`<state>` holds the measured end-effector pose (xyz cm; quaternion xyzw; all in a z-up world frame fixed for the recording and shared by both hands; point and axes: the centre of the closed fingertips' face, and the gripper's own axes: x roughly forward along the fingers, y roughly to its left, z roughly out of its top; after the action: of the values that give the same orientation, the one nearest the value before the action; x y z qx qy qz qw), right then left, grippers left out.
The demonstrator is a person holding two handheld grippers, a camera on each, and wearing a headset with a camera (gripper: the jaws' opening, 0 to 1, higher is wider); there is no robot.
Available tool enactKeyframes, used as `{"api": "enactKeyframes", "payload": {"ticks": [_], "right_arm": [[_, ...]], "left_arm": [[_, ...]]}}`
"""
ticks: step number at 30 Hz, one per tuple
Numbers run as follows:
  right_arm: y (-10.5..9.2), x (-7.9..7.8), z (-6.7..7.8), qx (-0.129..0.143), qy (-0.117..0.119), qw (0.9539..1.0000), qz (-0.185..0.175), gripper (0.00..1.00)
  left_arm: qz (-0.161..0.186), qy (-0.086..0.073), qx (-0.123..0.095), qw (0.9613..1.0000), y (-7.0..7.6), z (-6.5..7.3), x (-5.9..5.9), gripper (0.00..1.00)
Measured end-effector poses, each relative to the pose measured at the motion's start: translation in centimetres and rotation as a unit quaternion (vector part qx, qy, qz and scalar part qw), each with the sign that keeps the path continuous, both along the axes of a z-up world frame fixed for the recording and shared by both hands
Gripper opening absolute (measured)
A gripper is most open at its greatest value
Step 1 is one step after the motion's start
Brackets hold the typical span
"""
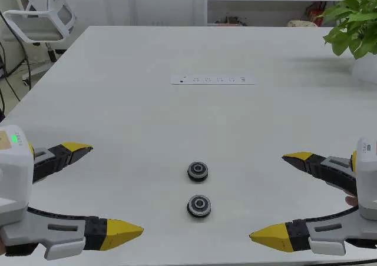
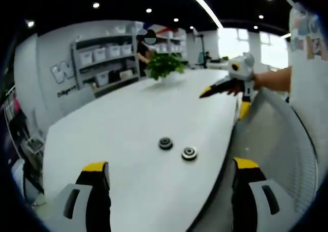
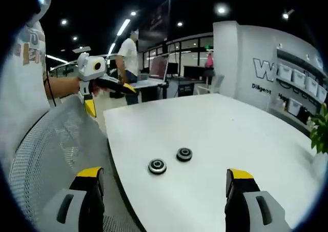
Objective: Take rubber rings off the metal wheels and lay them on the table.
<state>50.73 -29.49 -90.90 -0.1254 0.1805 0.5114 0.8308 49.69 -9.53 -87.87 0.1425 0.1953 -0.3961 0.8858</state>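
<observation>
Two small metal wheels with black rubber rings around them lie flat on the white table (image 1: 135, 113): the far wheel (image 1: 198, 171) and, just nearer the front edge, the near wheel (image 1: 199, 206). My left gripper (image 1: 115, 189) is open, well left of the wheels. Well to their right, my right gripper (image 1: 268, 196) is open too. In the left gripper view the far wheel (image 2: 165, 143) and near wheel (image 2: 189, 153) lie ahead of the open left gripper (image 2: 169, 166). In the right gripper view the near wheel (image 3: 157, 166) and far wheel (image 3: 184, 154) sit ahead of the open right gripper (image 3: 165, 174).
A white power strip (image 1: 212, 79) lies on the table beyond the wheels. A potted green plant (image 1: 353, 25) stands at the far right corner. Office chairs (image 1: 168, 7) stand behind the table, and a mesh chair back (image 3: 56, 139) is at the near edge.
</observation>
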Motion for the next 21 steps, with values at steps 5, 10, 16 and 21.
{"api": "enactKeyframes", "payload": {"ticks": [5,10,16,21], "right_arm": [[-0.07,0.12,-0.14,-0.001,0.0,1.0,0.001,0.99],[-0.13,0.18,-0.14,-0.001,0.0,1.0,0.002,0.99],[-0.28,0.17,-0.26,-0.002,0.0,1.0,0.0,0.99],[-0.34,0.12,-0.1,0.0,-0.002,1.0,-0.001,0.99]], "left_arm": [[0.001,0.001,0.0,1.0,0.07,-0.15,-0.01,1.0],[-0.001,0.002,0.0,1.0,-0.04,-0.24,-0.07,1.0],[-0.004,0.002,-0.001,1.0,-0.18,-0.14,-0.01,1.0],[-0.006,0.0,0.0,1.0,-0.27,0.06,0.08,1.0]]}}
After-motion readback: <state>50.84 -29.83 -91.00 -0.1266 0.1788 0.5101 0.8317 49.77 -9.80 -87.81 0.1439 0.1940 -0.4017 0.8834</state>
